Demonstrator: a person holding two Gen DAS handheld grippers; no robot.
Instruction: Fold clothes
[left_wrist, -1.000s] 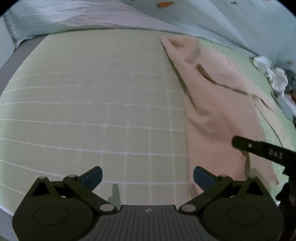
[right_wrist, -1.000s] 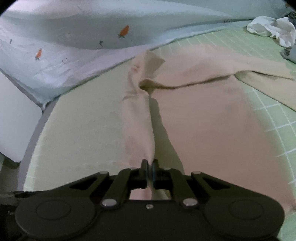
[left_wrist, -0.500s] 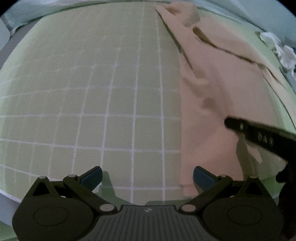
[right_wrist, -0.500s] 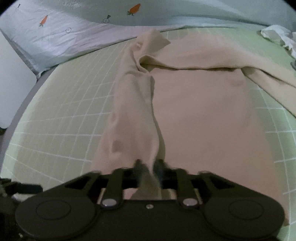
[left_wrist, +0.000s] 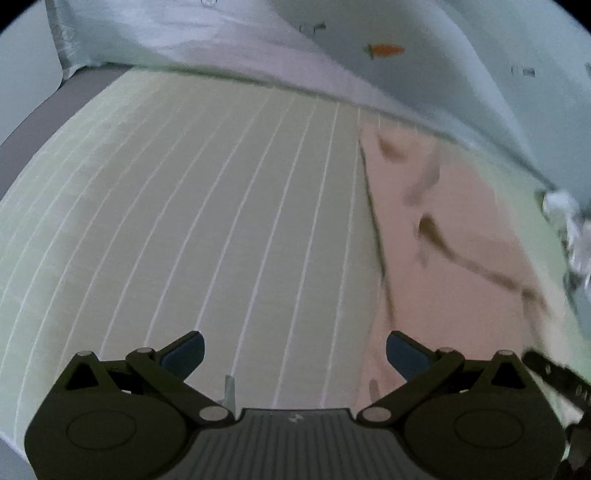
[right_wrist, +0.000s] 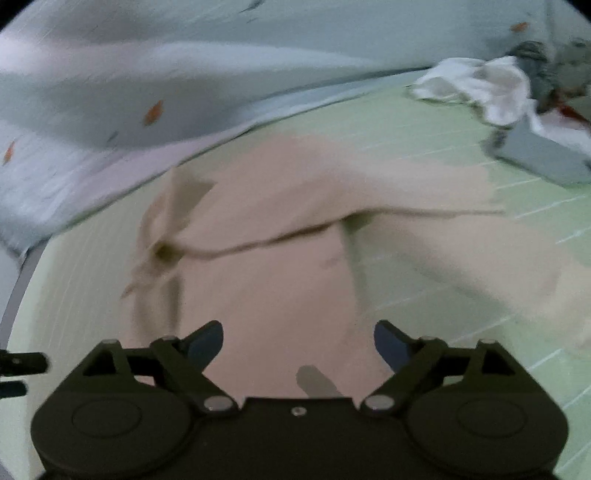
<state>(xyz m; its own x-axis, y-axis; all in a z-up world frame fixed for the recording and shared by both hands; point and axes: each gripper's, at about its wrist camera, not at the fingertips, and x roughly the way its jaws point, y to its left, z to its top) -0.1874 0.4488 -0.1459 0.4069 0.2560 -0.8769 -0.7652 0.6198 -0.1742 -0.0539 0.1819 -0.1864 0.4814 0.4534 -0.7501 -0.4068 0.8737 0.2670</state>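
A green grid-lined mat (left_wrist: 207, 229) covers most of both views, with a pale blue carrot-print sheet (left_wrist: 406, 51) bunched along its far edge from ten to two o'clock. The surface under the mat cannot be made out.

The beige garment (right_wrist: 280, 280) lies spread flat on the mat, filling the centre of the right wrist view. One sleeve is laid over along its nine o'clock side, and another part trails off toward three o'clock. In the left wrist view the same garment (left_wrist: 454, 266) runs from one down to four o'clock, its straight edge beside bare mat.

A crumpled white cloth (right_wrist: 476, 85) and some grey items sit at two o'clock, well apart from the garment.

The right hand-held gripper (right_wrist: 298, 341) is spread wide above the garment's near portion, gripping nothing. The left hand-held gripper (left_wrist: 294, 353) is equally wide and empty, over bare mat just beside the garment's edge.

Risks from here: both views are blurred, so a hurried pinch could catch one layer only and drag the laid sleeve askew. A grip taken off the hem line would probably give a crooked fold.
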